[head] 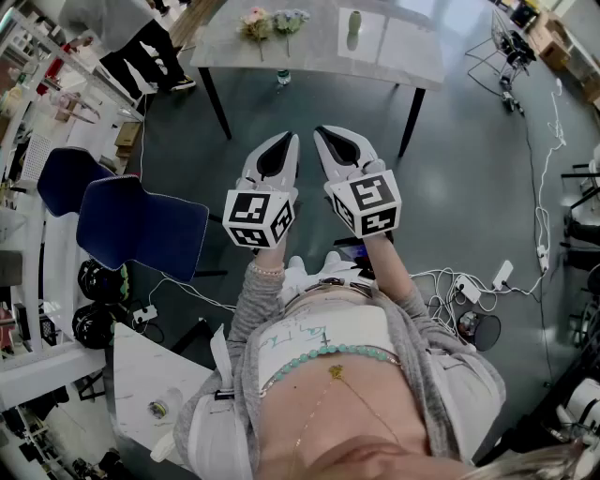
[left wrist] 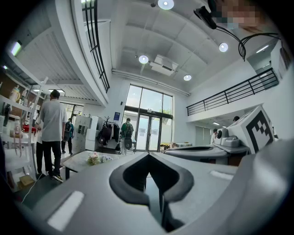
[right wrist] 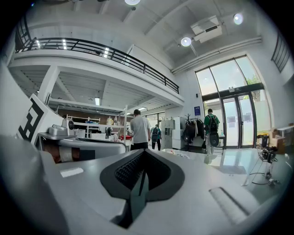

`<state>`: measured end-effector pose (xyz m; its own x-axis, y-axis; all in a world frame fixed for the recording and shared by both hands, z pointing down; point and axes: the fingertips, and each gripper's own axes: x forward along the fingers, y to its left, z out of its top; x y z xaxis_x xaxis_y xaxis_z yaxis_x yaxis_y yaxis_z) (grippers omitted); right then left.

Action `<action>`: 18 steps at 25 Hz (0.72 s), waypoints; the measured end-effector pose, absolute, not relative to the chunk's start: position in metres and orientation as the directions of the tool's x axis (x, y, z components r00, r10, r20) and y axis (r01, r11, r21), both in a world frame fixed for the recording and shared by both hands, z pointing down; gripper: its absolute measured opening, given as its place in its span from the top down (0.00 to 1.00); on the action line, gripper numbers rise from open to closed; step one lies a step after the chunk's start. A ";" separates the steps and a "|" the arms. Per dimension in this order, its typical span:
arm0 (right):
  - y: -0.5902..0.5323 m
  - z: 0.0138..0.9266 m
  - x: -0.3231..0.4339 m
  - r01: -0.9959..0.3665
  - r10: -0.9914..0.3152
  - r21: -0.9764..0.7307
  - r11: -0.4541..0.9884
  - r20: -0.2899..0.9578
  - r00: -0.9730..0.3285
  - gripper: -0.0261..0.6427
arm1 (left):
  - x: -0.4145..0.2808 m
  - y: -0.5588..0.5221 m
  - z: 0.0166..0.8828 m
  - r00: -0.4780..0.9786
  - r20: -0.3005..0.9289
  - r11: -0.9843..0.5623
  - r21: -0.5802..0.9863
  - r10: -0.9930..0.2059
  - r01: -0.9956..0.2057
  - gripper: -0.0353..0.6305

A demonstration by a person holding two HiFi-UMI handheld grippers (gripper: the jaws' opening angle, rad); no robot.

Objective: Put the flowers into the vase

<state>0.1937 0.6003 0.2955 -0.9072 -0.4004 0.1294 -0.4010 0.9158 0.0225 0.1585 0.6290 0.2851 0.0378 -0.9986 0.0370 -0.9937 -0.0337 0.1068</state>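
A grey table [head: 309, 52] stands far past the left gripper [head: 290, 141] and right gripper [head: 322, 132]; flowers [head: 272, 21] lie on it leftward, a vase [head: 354, 28] rightward

Your head camera looks steeply down on the left gripper [head: 291, 141] and right gripper [head: 322, 133] held close below it, table [head: 319, 47] well beyond their tips; each gripper camera sights level along its jaws toward that same table.

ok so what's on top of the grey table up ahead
Two bunches of flowers lie toward its left end, and a pale vase stands apart to their right. Nothing covers them, but the table's far edge is cut off, and the vase's inside does not show.
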 end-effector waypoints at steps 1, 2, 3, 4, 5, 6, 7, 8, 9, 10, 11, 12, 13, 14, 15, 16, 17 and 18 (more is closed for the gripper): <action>0.599 0.296 0.194 -0.402 -0.401 0.022 0.916 0.129 -0.907 0.92 | 0.159 0.628 0.286 0.037 0.038 -0.033 0.106 -0.999 -0.994 0.94; 0.599 0.297 0.195 -0.402 -0.401 0.022 0.916 0.129 -0.907 0.92 | 0.159 0.627 0.287 0.036 0.040 -0.031 0.105 -0.999 -0.994 0.94; 0.598 0.297 0.196 -0.401 -0.400 0.022 0.916 0.128 -0.907 0.92 | 0.159 0.627 0.288 0.034 0.042 -0.029 0.105 -0.999 -0.994 0.94; 0.598 0.297 0.197 -0.399 -0.399 0.022 0.917 0.125 -0.908 0.92 | 0.159 0.626 0.288 0.031 0.044 -0.026 0.105 -0.999 -0.994 0.94; 0.597 0.297 0.199 -0.397 -0.397 0.022 0.917 0.122 -0.910 0.92 | 0.160 0.626 0.289 0.028 0.047 -0.023 0.105 -0.999 -0.994 0.94; 0.596 0.297 0.201 -0.396 -0.396 0.022 0.918 0.120 -0.910 0.92 | 0.161 0.625 0.290 0.026 0.051 -0.020 0.105 -0.998 -0.994 0.94; 0.595 0.298 0.204 -0.395 -0.395 0.022 0.918 0.120 -0.911 0.92 | 0.163 0.623 0.291 0.025 0.055 -0.019 0.105 -0.998 -0.994 0.94; 0.592 0.299 0.207 -0.395 -0.395 0.021 0.918 0.120 -0.911 0.92 | 0.165 0.621 0.292 0.026 0.058 -0.020 0.106 -0.998 -0.994 0.94; 0.589 0.300 0.211 -0.394 -0.393 0.020 0.919 0.122 -0.911 0.92 | 0.168 0.619 0.294 0.027 0.060 -0.020 0.107 -0.998 -0.994 0.94; 0.587 0.302 0.214 -0.392 -0.392 0.019 0.920 0.125 -0.912 0.92 | 0.171 0.617 0.295 0.027 0.062 -0.020 0.109 -0.998 -0.994 0.94; 0.585 0.304 0.217 -0.390 -0.389 0.019 0.921 0.129 -0.912 0.92 | 0.174 0.615 0.297 0.027 0.064 -0.020 0.110 -0.998 -0.994 0.94; 0.583 0.306 0.219 -0.386 -0.385 0.020 0.922 0.134 -0.913 0.92 | 0.176 0.614 0.298 0.027 0.066 -0.020 0.111 -0.997 -0.994 0.94; 0.581 0.309 0.221 -0.380 -0.380 0.024 0.925 0.140 -0.914 0.92 | 0.178 0.613 0.300 0.027 0.068 -0.020 0.111 -0.997 -0.994 0.94; 0.580 0.311 0.222 -0.374 -0.374 0.029 0.927 0.147 -0.916 0.92 | 0.179 0.612 0.301 0.027 0.069 -0.019 0.112 -0.997 -0.993 0.94; 0.579 0.313 0.224 -0.368 -0.369 0.034 0.929 0.154 -0.917 0.92 | 0.180 0.611 0.303 0.025 0.070 -0.017 0.116 -0.997 -0.993 0.94; 0.578 0.314 0.226 -0.364 -0.365 0.037 0.931 0.161 -0.917 0.92 | 0.181 0.611 0.304 0.023 0.070 -0.014 0.122 -0.997 -0.992 0.94; 0.577 0.315 0.227 -0.360 -0.361 0.037 0.932 0.166 -0.918 0.92 | 0.181 0.611 0.305 0.021 0.071 -0.012 0.129 -0.997 -0.992 0.94; 0.576 0.315 0.228 -0.358 -0.358 0.035 0.933 0.169 -0.918 0.92 | 0.182 0.610 0.306 0.020 0.072 -0.010 0.134 -0.997 -0.991 0.94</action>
